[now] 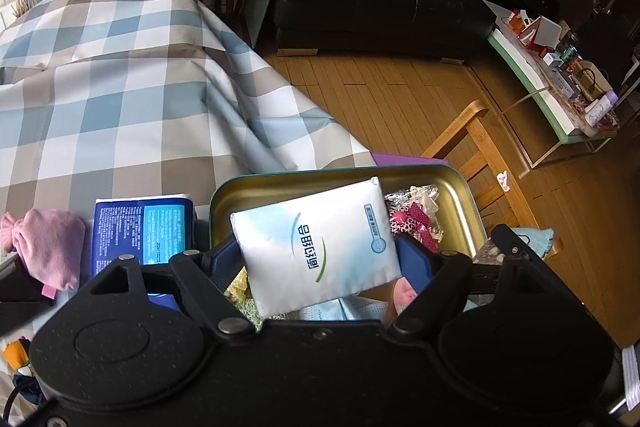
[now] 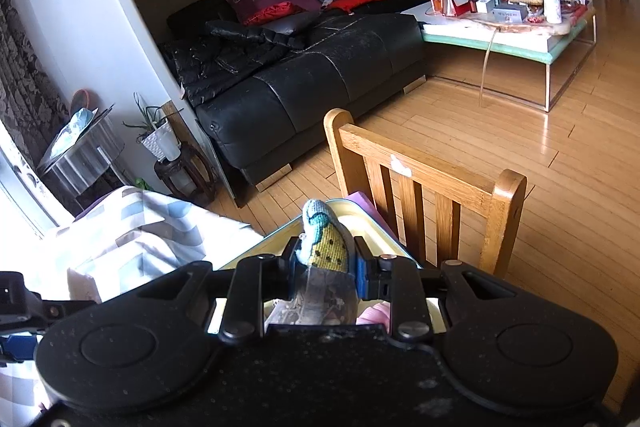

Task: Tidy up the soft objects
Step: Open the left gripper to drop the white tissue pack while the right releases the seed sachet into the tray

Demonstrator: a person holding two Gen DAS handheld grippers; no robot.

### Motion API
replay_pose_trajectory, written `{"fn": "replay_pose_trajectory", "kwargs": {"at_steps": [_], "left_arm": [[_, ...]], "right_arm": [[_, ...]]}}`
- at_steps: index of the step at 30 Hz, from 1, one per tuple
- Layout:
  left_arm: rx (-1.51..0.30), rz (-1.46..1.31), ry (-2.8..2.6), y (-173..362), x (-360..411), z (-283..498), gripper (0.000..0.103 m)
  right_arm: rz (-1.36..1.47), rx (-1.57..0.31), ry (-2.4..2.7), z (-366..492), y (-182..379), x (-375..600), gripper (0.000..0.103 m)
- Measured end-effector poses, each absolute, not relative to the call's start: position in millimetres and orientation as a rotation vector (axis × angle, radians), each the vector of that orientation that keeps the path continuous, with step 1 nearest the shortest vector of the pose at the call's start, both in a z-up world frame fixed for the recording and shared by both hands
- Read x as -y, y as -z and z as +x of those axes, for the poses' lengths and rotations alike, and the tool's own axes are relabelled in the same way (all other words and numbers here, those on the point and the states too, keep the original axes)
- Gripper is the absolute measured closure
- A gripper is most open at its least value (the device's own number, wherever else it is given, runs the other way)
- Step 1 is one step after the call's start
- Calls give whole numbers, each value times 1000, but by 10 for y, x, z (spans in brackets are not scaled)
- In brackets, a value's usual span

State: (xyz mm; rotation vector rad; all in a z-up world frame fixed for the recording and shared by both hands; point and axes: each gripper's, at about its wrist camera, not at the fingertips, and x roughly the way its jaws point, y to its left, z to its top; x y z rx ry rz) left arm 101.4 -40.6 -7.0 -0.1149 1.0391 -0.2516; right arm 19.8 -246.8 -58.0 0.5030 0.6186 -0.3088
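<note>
1. A tin (image 1: 460,183) sits on a table's cloth (image 1: 120,87), at its edge.
2. A tissue pack (image 1: 316,243) lies tilted inside the tin, over other small items.
3. A box (image 1: 140,227) stands just left of the tin, a pouch (image 1: 48,247) further left.
4. A chair (image 2: 420,187) stands behind the tin, a sofa (image 2: 320,75) beyond.

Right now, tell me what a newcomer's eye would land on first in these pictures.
First, the white tissue pack between the left tool's fingers, over the gold metal tin at the checked tablecloth's edge. Next, the knitted teal-and-yellow toy pinched in the right tool, poking up before a wooden chair. Behind it sprawls the black leather sofa.
</note>
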Motion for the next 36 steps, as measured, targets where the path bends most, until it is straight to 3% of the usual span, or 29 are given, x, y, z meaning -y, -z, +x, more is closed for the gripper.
{"fn": "replay_pose_trajectory", "kwargs": {"at_steps": [19,21,23,31,36], "left_arm": [[-986,-176,76,67,-14,796,22],[-992,-194,49,112,-86,761,22],[-1003,-210,31,168,-150,718,22],[-1038,-227,10,314,-244,631,22],[-1031,-200,-9,318,-234,584,22]], "right_arm": [[452,-621,267,247,577,2383,76],[417,-628,232,264,568,2340,66],[381,-615,239,260,548,2292,44],[362,-611,253,255,542,2282,46],[366,-627,260,287,553,2303,41]]}}
